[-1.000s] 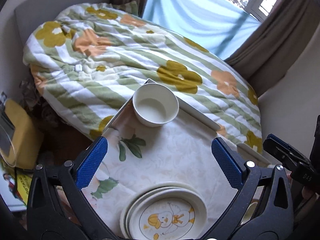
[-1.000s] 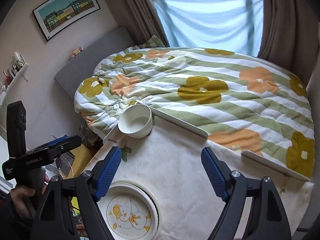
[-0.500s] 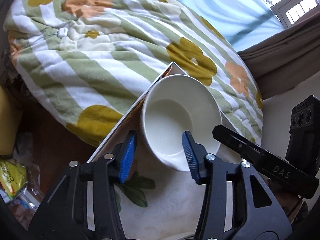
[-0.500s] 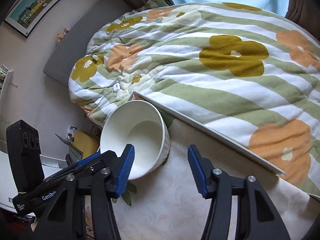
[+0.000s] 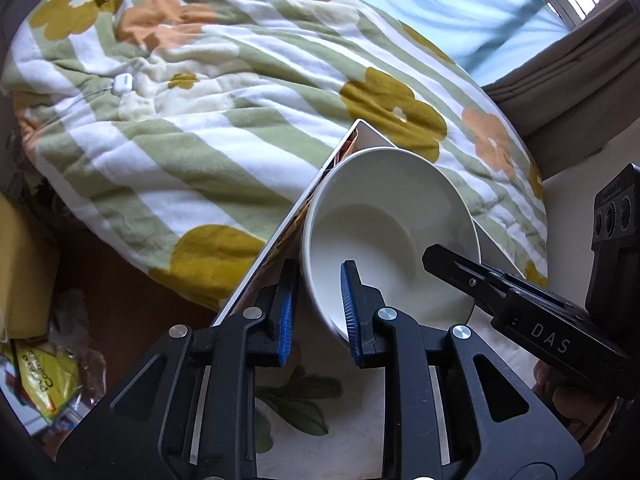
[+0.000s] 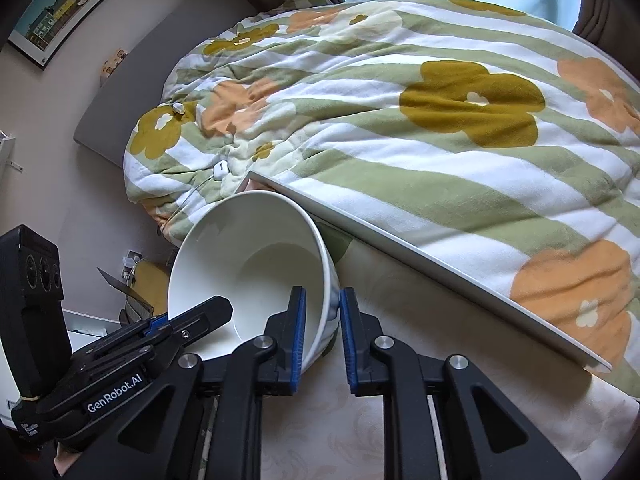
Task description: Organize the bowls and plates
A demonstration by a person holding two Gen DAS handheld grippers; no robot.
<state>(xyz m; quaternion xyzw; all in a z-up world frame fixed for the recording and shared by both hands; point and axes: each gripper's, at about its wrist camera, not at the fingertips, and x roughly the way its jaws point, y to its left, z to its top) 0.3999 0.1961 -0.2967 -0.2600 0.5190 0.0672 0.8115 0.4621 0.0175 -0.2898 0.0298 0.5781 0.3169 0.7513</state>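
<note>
We've got the white bowl [image 5: 384, 236] pinched from both sides, tilted with its mouth toward the bed. Left hand-held gripper [image 5: 318, 308]: blue pads nearly together, clamped on the bowl's near rim, one finger [image 5: 287, 312] outside the wall, the other inside. Right hand-held gripper [image 6: 322, 332]: same narrow gap, one pad inside the bowl [image 6: 248, 272] and one on the outer wall, gripping the opposite rim. Each view shows the other gripper's black body reaching to the bowl's edge.

Bowl sits at the far left corner of the bench [image 6: 400, 400], which has a pale floral cloth with a green leaf print [image 5: 296, 404]. We can't tell whether the base touches the cloth. The bench's raised white edge [image 6: 420, 256] runs just behind the bowl. Past that is the bed with a green-striped flowered quilt [image 6: 440, 128]. A framed picture [image 6: 68, 4] hangs on the wall, top left in the right wrist view.
</note>
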